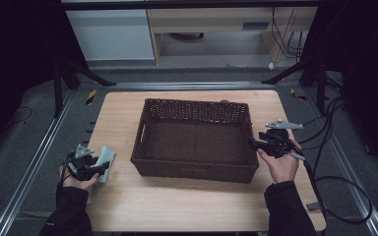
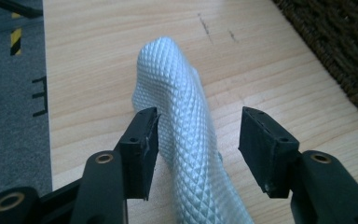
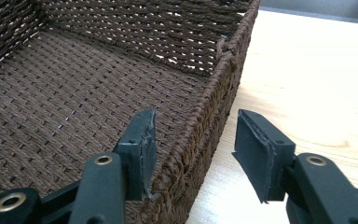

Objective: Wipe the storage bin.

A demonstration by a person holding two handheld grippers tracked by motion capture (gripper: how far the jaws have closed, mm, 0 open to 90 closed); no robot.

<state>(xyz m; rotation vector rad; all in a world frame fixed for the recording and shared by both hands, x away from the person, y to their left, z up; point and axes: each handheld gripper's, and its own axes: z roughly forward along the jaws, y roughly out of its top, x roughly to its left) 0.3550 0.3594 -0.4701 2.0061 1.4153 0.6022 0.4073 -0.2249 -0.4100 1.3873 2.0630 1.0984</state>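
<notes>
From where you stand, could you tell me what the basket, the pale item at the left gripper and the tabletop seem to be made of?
Basket: woven dark brown wicker or paper cord, matte; plaited strands show.
Pale item: looks like soft cloth or padded film with a slight sheen and a quilted diamond pattern; I cannot say which.
Tabletop: light wood or wood-look laminate, smooth, with visible grain lines.

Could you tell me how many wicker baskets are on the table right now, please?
1. The brown wicker basket sits mid-table; the right tool straddles its right wall, jaws open. Nothing suggests another is hidden.

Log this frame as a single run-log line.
left gripper: open, astride white pouch | right gripper: open, straddling basket right wall | basket holds nothing visible
</notes>
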